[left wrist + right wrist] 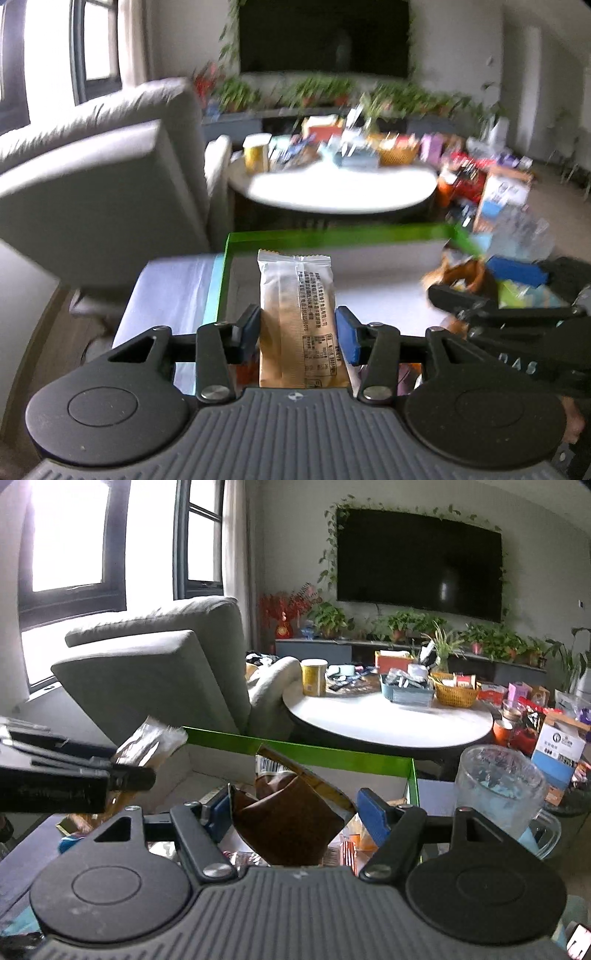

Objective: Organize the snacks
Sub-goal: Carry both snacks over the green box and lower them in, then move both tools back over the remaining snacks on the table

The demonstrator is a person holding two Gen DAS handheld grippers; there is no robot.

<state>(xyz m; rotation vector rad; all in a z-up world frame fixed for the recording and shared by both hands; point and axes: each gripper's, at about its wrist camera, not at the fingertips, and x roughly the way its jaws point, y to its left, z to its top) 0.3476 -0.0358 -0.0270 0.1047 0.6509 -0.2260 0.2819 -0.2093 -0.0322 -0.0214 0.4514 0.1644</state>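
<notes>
The snack bar (297, 317), a long packet with a white top and a tan lower part, sits between the blue pads (347, 334) of your left gripper (298, 328). Both pads press on its sides, so the fingers are closed down to the width of the packet. Its long axis runs straight forward along the fingers, and its crimped white end points away from you, toward the far wall of the green-rimmed box (332, 238). The printed seam side of the packet faces up. The packet hangs over the pale floor of this box, near its left wall.

Your right gripper (291, 812) has a brown foil packet (291, 819) between its blue pads. The packet is bent and crumpled, with one corner pointing up and forward; the left pad touches its edge, but on the right side the contact is hidden by the foil, so the grip looks closed on it, though I cannot be fully sure. This packet is also over the green-rimmed box (332, 755), closer to its right part.

In the right wrist view your left gripper (74, 779) appears at the left with the snack bar (147, 738) sticking out beyond it. A clear plastic cup (498, 790) stands just beside the box on the right. Behind the box there is a round white table (388, 720) with many goods and a grey armchair (155, 672).
</notes>
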